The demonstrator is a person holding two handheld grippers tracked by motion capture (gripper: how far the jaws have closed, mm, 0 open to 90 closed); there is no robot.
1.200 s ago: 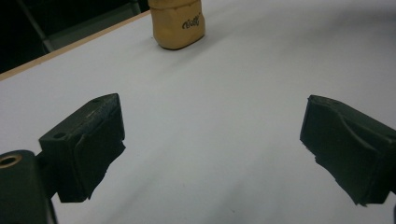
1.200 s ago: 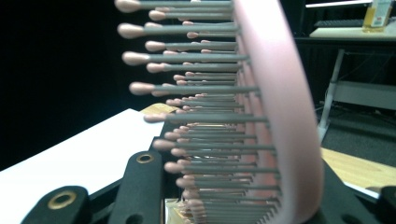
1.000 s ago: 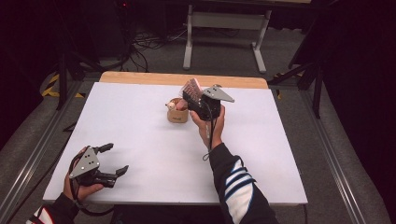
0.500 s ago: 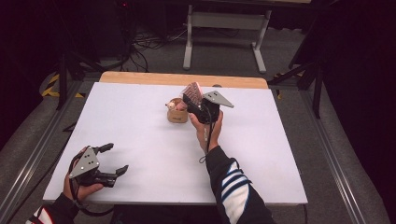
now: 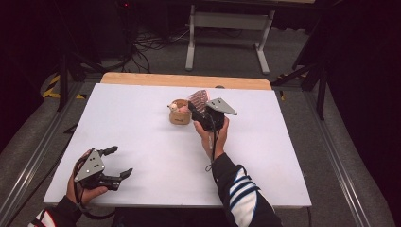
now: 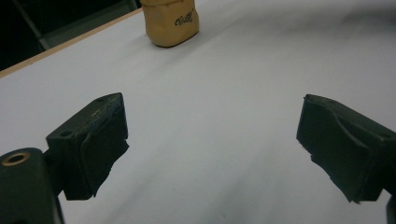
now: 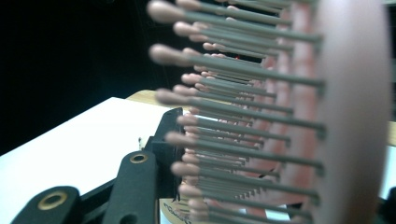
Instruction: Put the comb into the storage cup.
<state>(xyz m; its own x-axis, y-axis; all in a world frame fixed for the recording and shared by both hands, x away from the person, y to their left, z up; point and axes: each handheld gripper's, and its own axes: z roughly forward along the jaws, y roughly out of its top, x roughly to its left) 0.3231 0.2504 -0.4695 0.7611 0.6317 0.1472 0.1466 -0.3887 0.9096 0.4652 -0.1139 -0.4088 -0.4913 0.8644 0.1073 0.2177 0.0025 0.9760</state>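
Near the middle of the table, right gripper (image 5: 201, 111) held up off the surface by a hand reaching in from the near edge, forearm in a striped sleeve (image 5: 243, 191); jaws have just eased apart a little, yet still pinch a pink hairbrush (image 5: 198, 100), bristles facing left toward a tan cup (image 5: 179, 112); in the right gripper view the brush (image 7: 299, 116) stands between the jaws, bristle tips very close to the lens; left gripper (image 5: 116, 163) low at the near left corner, hand resting on the table, jaws spread wide with bare surface between them, as the left gripper view (image 6: 212, 154) shows; count: two grippers, one hairbrush, one cup (image 6: 170, 21) with dark lettering on its side, small pale item in its mouth, too small to tell; white tabletop (image 5: 142, 142) with a wooden strip (image 5: 184, 80) along the far edge; dark room beyond, grey floor, loose cables (image 5: 151, 45), a pale metal stand (image 5: 227, 21) at the far side
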